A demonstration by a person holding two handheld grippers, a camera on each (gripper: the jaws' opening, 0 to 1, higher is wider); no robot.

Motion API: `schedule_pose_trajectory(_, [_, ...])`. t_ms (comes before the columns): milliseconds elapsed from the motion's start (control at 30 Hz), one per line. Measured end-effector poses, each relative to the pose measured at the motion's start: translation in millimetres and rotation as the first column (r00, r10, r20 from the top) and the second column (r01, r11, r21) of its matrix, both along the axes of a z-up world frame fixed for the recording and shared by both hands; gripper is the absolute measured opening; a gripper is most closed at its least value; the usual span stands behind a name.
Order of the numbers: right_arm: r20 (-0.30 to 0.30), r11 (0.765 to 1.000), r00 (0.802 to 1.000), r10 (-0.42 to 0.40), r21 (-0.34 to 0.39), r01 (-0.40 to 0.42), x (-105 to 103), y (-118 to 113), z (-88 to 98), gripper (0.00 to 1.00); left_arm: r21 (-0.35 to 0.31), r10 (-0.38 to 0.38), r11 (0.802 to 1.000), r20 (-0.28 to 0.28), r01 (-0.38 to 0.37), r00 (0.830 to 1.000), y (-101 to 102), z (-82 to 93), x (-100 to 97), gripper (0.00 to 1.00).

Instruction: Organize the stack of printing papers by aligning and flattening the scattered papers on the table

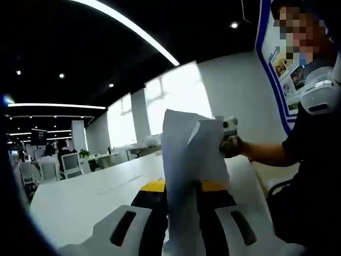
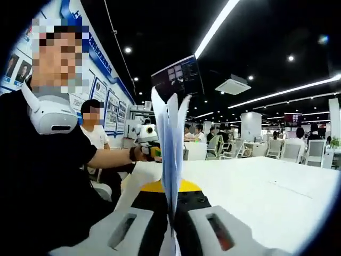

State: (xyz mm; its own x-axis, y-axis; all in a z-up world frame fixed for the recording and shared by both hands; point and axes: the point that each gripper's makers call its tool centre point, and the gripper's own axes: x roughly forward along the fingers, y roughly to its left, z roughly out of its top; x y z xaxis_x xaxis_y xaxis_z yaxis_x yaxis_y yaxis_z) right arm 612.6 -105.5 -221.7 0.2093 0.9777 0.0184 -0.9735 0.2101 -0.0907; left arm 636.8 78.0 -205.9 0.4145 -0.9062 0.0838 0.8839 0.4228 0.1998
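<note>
A stack of white printing papers (image 1: 184, 149) stands upright above the white table (image 1: 80, 197), pinched between the jaws of my left gripper (image 1: 183, 189), which is shut on its near edge. At the stack's far edge, a hand holds the right gripper (image 1: 230, 129). In the right gripper view the same papers (image 2: 169, 138) appear edge-on, their sheets fanned slightly apart at the top. My right gripper (image 2: 171, 200) is shut on them. Beyond the sheets a hand holds the left gripper (image 2: 146, 134).
The long white table (image 2: 266, 186) stretches away under the papers. The person (image 2: 42, 160) in a black shirt sits close beside it. White chairs (image 2: 298, 152) and desks with other people stand further back. A blue-edged wall board (image 1: 277, 64) is behind the person.
</note>
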Motion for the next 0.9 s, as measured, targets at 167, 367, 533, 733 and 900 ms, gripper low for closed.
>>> schedule_pose_trajectory(167, [0.019, 0.995, 0.995, -0.097, 0.023, 0.096, 10.8, 3.4, 14.6, 0.0, -0.005, 0.116, 0.993, 0.052, -0.116, 0.992, 1.5, 18.8, 10.6, 0.07])
schedule_pose_trajectory(367, [0.08, 0.968, 0.965, -0.249, 0.03, 0.248, 20.7, 8.9, 34.0, 0.0, -0.045, 0.224, 0.974, 0.084, -0.22, 0.971, 1.8, 32.7, 16.4, 0.06])
schedule_pose_trajectory(533, [0.023, 0.926, 0.928, -0.371, -0.064, 0.372, 43.7, 4.8, 4.4, 0.0, 0.045, 0.272, 0.961, 0.013, -0.273, 0.962, 0.0, 0.6, 28.9, 0.11])
schedule_pose_trajectory(733, [-0.015, 0.9, 0.91, -0.414, -0.154, 0.407, 56.1, 3.5, -27.5, 0.08, 0.048, 0.264, 0.964, -0.057, -0.262, 0.963, -2.6, -21.9, 34.3, 0.2])
schedule_pose_trajectory(900, [-0.02, 0.906, 0.915, -0.404, -0.145, 0.397, 54.4, 9.0, -14.6, 0.0, 0.029, 0.247, 0.969, -0.058, -0.246, 0.967, -9.5, -13.1, 33.5, 0.15])
